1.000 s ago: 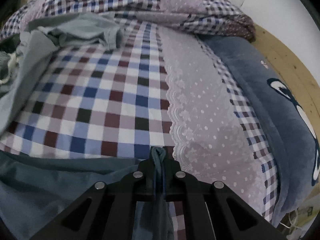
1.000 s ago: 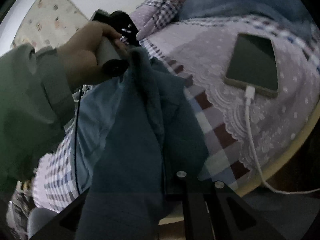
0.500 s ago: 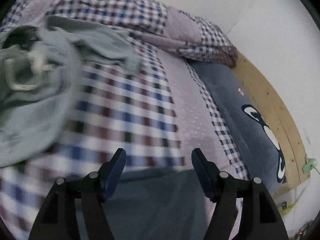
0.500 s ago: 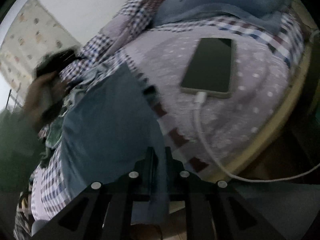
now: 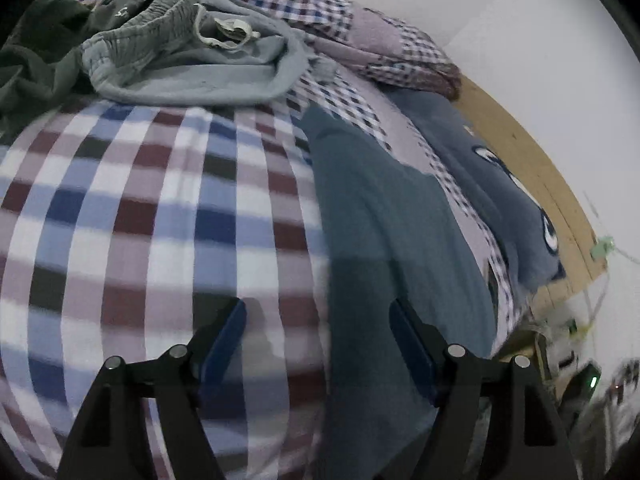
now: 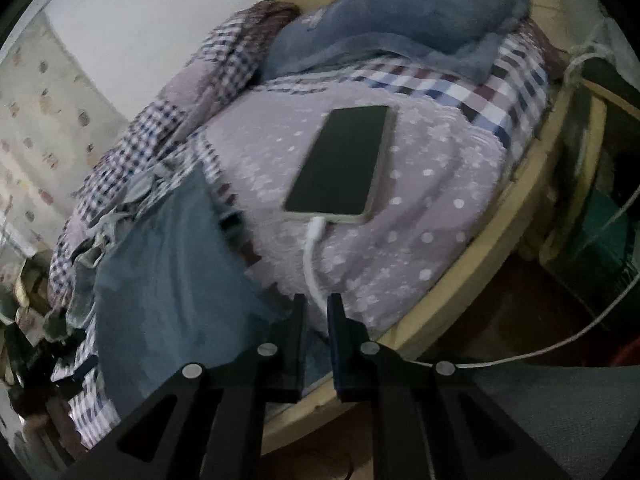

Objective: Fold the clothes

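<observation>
Teal cloth, a garment (image 5: 384, 216) lies spread in a long, fairly flat panel on the checked bedspread (image 5: 140, 220), running from mid-bed toward the near edge, where its lower end hangs past the mattress; in the right wrist view the same piece (image 6: 168, 280) sits just beside the lilac dotted strip (image 6: 420, 216) that carries a phone (image 6: 344, 164) on its white charging cable (image 6: 312, 264). Left gripper (image 5: 318, 320) stands with its jaws spread wide, holding nothing, one finger over the checks and the other over the teal fabric. Right gripper (image 6: 316, 312) has its jaws drawn near together with a narrow gap between them, and I see no cloth in that gap, so it appears empty, poised near the garment's corner at the bed's edge. My reading is that the piece is laid out between grasps: whether it is freshly flattened for folding or already doubled once I cannot tell, since its layers are not visible. Any further fold would call for pinching an edge or two corners cleanly, lifting without dragging the panel askew, and keeping clear of the phone and cable close by. Farther up the bed a crumpled heap, grey drawstring shorts (image 5: 160, 40) and a dark green item (image 5: 36, 52), lies unfolded, well apart from the teal piece
</observation>
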Tool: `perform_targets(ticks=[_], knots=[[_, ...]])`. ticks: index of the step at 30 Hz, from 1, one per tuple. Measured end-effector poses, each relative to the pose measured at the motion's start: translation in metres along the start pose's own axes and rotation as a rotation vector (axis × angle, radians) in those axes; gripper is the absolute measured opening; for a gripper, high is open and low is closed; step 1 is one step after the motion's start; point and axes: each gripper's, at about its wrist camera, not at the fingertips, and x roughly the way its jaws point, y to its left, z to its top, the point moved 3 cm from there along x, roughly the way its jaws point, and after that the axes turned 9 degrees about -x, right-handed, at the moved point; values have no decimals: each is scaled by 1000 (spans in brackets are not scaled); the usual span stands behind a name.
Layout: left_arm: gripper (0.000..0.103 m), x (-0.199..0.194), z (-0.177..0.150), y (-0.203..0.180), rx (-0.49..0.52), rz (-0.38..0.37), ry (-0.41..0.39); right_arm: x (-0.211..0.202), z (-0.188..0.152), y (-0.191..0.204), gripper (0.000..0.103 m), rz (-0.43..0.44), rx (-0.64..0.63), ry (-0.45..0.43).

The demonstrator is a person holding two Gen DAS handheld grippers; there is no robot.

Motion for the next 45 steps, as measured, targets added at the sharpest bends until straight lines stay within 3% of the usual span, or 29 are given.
perform_targets(ticks=[1,4,9,11,16,21,26,33,38,41,45], knots=[[78,-1,-5,-3,20,-12,9,0,-1,7,26,15,-23,-6],[78,-1,-21,-11,67,-57,48,-4,-7,29,41,50,-101,-25],[79,7,-39,-26,175,-39,56,-10,-14,61,46,73,-195,-42],[79,4,-37,-25,151,-58,61,-11,-18,72,49,68,-226,-48],[79,2,-27,-20,106,-93,65,-6,-21,95,71,55,-300,-35],[79,8,-3,-9,9,-140,51,3,-11,115,85,74,-336,-28],[82,17,26,-8,7,-133,27,25,16,136,88,146,-347,-9],[82,41,86,6,-121,-214,17,56,54,167,89,247,-362,18],[82,64,137,13,-186,-266,31,87,85,201,89,298,-438,9],[82,80,160,13,-183,-298,60,96,81,220,89,315,-478,6],[81,98,176,7,-156,-327,109,95,50,240,89,332,-545,20]])
